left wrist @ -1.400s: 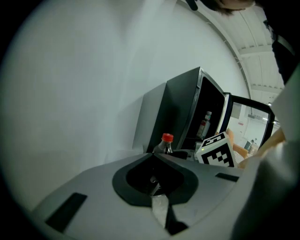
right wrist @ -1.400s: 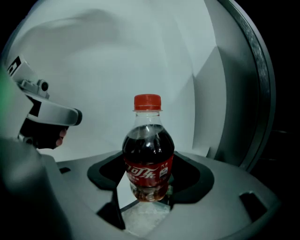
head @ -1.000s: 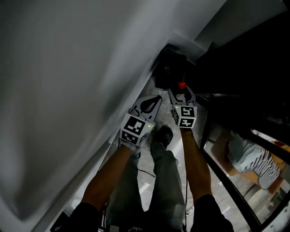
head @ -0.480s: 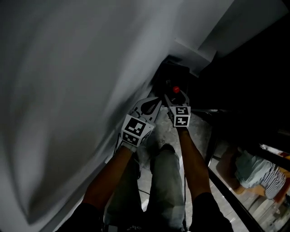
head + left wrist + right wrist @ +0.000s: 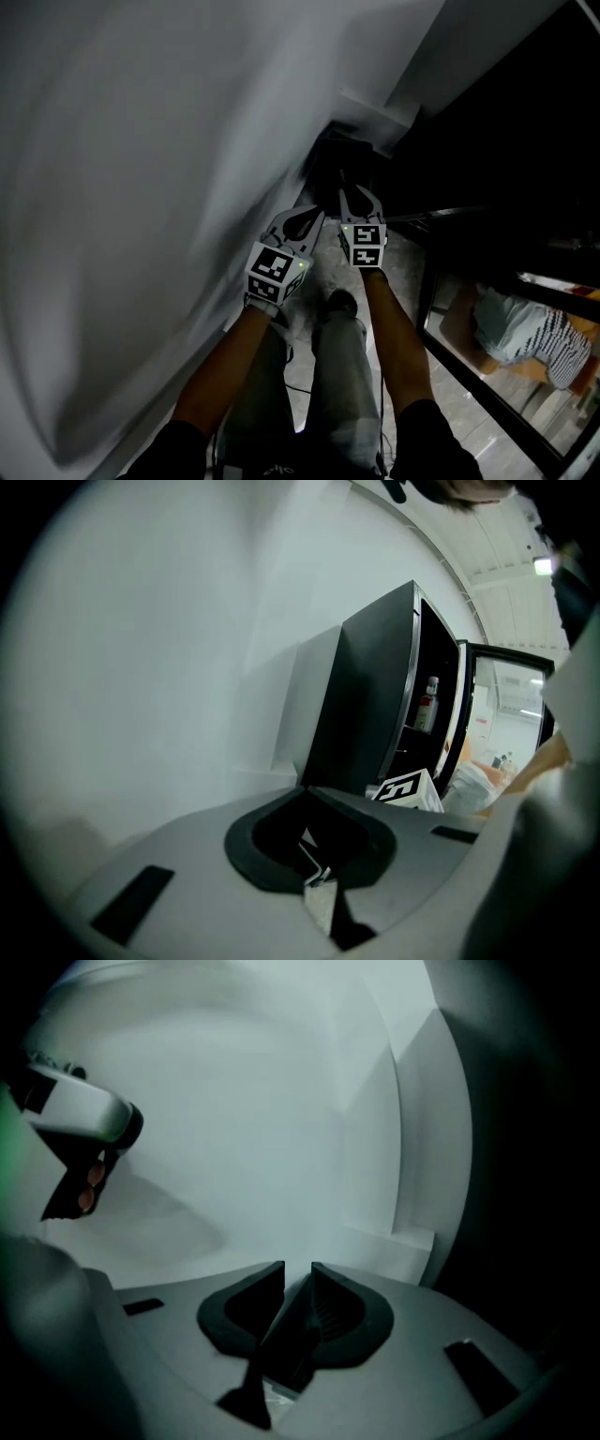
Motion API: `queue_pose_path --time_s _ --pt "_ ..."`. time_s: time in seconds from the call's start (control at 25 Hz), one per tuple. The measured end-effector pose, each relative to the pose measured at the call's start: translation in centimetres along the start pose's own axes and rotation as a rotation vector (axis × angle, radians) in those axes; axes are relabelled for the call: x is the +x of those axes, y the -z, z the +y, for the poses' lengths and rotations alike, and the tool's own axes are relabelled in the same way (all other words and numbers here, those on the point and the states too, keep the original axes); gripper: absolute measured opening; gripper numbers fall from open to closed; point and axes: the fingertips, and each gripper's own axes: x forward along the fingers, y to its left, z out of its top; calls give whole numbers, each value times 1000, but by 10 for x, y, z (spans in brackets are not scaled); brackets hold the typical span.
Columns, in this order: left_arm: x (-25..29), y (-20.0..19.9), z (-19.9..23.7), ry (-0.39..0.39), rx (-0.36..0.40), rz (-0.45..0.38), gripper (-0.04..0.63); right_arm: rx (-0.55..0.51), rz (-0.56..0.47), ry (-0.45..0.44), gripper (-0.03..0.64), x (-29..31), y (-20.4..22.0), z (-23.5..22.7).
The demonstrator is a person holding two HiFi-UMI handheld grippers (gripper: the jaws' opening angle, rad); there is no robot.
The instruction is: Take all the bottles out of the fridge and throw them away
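One bottle (image 5: 428, 703) shows, only in the left gripper view: it stands upright, long axis vertical, on a shelf just inside the open front of the black fridge (image 5: 366, 686), between the fridge's body and its swung-out glass door (image 5: 466, 724). It lies ahead and to the right of both grippers, well apart from them. The right gripper (image 5: 298, 1267) sits on the fridge side and looks the nearer. Its own view, though, faces the white wall (image 5: 141, 187) rather than the shelf, so I judge it would have to swing right before it could reach along the bottle's side. Its jaws have just been closing and now stand narrow, a thin gap between the tips and nothing in it. The left gripper (image 5: 307, 789) is closed with its tips meeting, also empty, and hangs just beside the right one near the wall. Directly ahead of both, in the head view, is a dark boxy thing (image 5: 345, 164) against the wall; possibly the bin, but it is too dim to tell. Underfoot is a pale, glossy floor (image 5: 403, 267), and the room is dim. Beyond the glass to the right, a person in striped clothing (image 5: 530, 333) can be seen.
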Motion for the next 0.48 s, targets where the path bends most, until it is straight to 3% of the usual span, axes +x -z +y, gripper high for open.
queue_pose_path --time_s 0.16,0.48 --pt "-25 -59 -25 10 1 1 3 27 -25 44 15 -66 -60 -5" --pt "-96 -191 -84 37 -41 -20 3 76 -128 142 8 -224 -210 -2"
